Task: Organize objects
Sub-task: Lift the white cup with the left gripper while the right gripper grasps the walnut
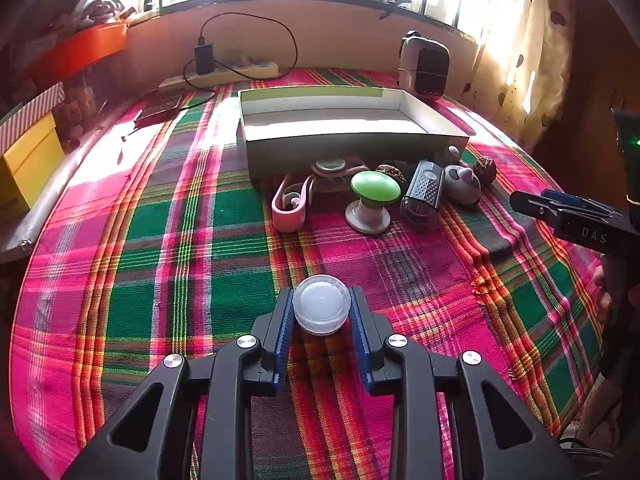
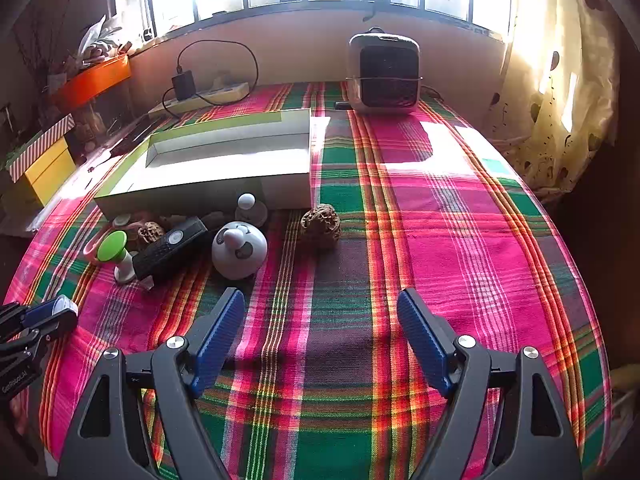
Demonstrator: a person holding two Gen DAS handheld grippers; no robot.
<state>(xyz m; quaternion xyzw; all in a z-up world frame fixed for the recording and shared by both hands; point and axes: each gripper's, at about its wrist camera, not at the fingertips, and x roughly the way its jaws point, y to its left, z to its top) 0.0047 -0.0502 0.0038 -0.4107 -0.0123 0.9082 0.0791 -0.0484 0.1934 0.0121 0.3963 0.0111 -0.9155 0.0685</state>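
Only the left view shows the box's (image 1: pixel 340 120) interior.

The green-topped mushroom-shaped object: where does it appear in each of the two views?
Left wrist view: the green-topped object stands just right of centre, in front of the open box, beside the black grater.
Right wrist view: it lies far left, tilted against the same grater.
Shared landmark: the open box, directly behind the clutter in both.
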